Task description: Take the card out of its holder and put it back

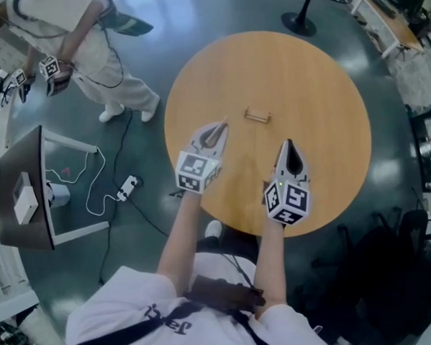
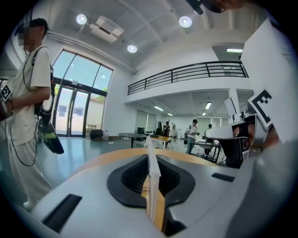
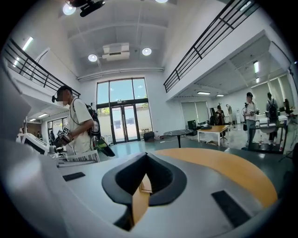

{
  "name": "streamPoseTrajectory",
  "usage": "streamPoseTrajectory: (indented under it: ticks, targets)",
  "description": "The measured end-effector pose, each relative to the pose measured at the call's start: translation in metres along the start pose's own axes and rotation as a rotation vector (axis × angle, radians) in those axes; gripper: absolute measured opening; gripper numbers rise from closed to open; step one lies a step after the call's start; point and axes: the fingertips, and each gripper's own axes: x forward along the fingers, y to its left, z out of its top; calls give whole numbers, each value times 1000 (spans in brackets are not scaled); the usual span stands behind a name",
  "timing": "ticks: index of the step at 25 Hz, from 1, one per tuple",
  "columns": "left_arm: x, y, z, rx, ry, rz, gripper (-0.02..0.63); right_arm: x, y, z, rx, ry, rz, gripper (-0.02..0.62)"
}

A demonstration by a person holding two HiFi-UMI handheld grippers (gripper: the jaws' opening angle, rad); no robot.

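A small wooden card holder (image 1: 258,115) lies on the round wooden table (image 1: 327,102), a little beyond both grippers. My left gripper (image 1: 222,125) hovers just left of and short of the holder. In the left gripper view a thin white card (image 2: 152,169) stands edge-on between the black pads, with my left gripper (image 2: 150,157) shut on it. My right gripper (image 1: 288,144) is over the table to the right of the holder. In the right gripper view its tips (image 3: 146,154) meet, and only table wood shows in the slit behind them.
Another person (image 1: 99,54) stands on the floor at the upper left, holding marker-cube grippers. A dark desk (image 1: 23,194) with white cables and a power strip (image 1: 127,188) is at the left. A black stand base (image 1: 299,22) sits beyond the table.
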Motion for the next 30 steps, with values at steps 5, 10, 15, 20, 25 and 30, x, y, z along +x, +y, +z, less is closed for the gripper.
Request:
streamPoseTrajectory:
  ticks: [5,10,15,20,25,30]
  targets:
    - [9,22,-11,33,58,-3,28,9,-8,-27,33,54,1,11]
    - [10,58,-11,46,73,11,28,17,-9,-39,49,87,13,11]
    - [14,87,-14,101,113,8,28,23,-20,-47,60,116,3,11]
    - [31,96,-16,215,152,-66,28,27,-40,-48,70,128,-15,11]
    - [57,85,-12,401,192,-221,28,32,-49,-58,88,151,-14,11]
    - [76,72,0,540,221,-336,28,35,-51,-70,107,182,-12,11]
